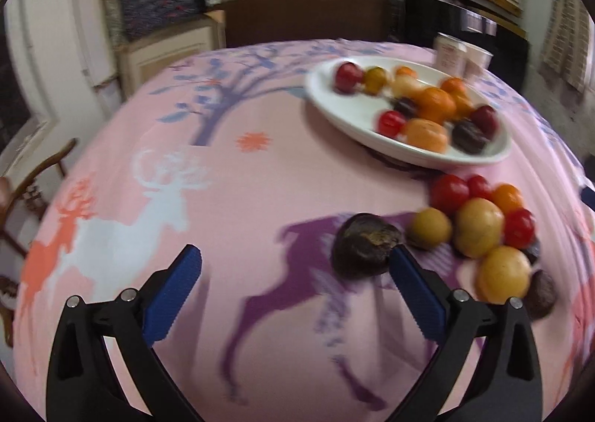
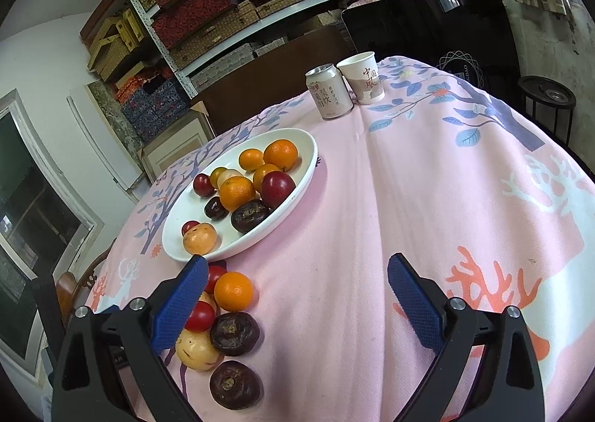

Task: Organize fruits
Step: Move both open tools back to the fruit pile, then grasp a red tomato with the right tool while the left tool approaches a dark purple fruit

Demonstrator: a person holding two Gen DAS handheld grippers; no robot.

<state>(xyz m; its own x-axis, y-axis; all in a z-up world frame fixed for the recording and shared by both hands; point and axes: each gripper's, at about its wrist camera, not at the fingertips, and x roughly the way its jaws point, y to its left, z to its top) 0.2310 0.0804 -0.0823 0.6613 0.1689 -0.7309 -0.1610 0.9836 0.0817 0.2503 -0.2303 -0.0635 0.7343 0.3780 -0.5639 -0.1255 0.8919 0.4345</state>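
A white oval plate holds several fruits: oranges, red and dark plums, a yellow one. Beside it, a pile of loose fruit lies on the pink cloth: red tomatoes, yellow fruits, an orange and dark brown fruits. My left gripper is open and empty; a dark brown fruit touches its right fingertip. My right gripper is open and empty, with the loose pile by its left finger.
A drink can and a paper cup stand at the table's far edge. Shelves with boxes fill the wall behind. A wooden chair stands left of the table. A black stool is at the far right.
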